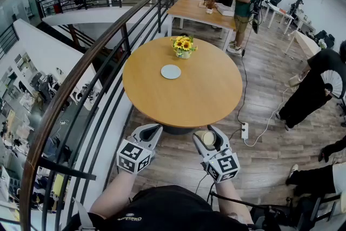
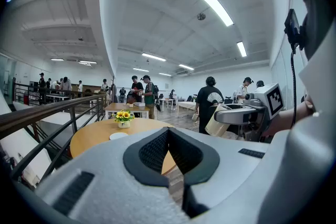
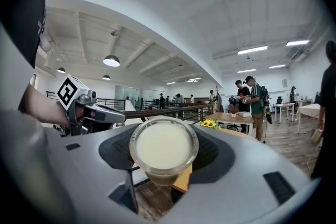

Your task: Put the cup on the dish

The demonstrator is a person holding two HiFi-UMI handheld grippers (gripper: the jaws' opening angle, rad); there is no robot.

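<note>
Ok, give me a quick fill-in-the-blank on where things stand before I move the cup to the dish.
1. The right gripper holds the ____ between its jaws.
2. The white dish on the round table has ____ on it.
3. The flowers in the pot on the far side of the dish are ____ in colour.

Missing words: cup; nothing; yellow
</note>
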